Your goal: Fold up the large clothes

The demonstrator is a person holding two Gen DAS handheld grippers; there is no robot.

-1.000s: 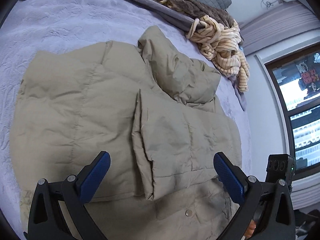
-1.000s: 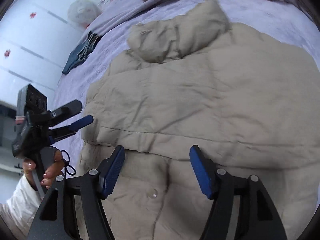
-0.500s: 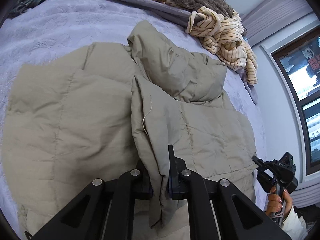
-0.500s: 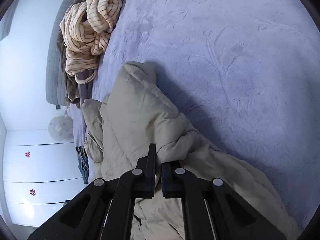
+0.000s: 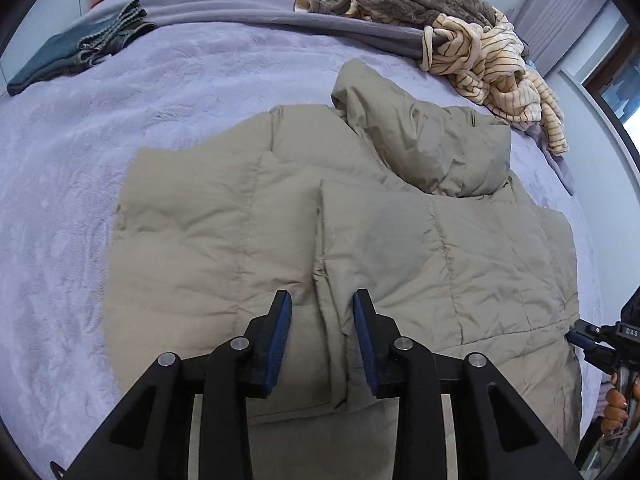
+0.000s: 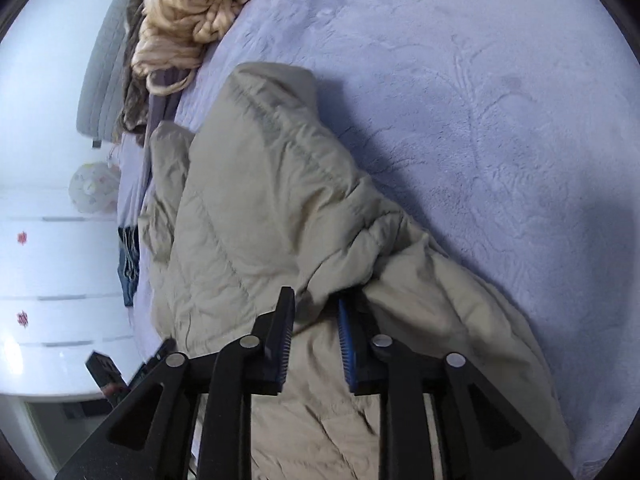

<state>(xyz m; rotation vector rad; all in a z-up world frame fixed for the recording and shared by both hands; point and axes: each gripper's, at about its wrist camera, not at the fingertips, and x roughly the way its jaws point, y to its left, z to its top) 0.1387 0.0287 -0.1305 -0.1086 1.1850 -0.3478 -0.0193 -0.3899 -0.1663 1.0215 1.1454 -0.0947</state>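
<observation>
A beige puffer jacket [image 5: 248, 216] lies on the lavender bed, one half folded over the middle, hood [image 5: 424, 140] toward the headboard. My left gripper [image 5: 320, 320] is partly open, its blue pads either side of the folded front edge [image 5: 324, 248], not clamping it. My right gripper [image 6: 314, 316] is partly open around a bunched fold of the jacket [image 6: 256, 208] at its right side; the cloth sits between the pads. The right gripper also shows at the right edge of the left wrist view [image 5: 588, 344].
The lavender bedspread [image 5: 80, 160] surrounds the jacket. A striped cream garment [image 5: 492, 64] and a brown one [image 5: 408, 0] are heaped near the headboard. Dark folded clothes [image 5: 76, 48] lie at the far left. White cabinets [image 6: 48, 280] stand beside the bed.
Both grippers were shut on jacket cloth half a second ago and have opened part way. The lifted front panel has dropped flat onto the jacket.
</observation>
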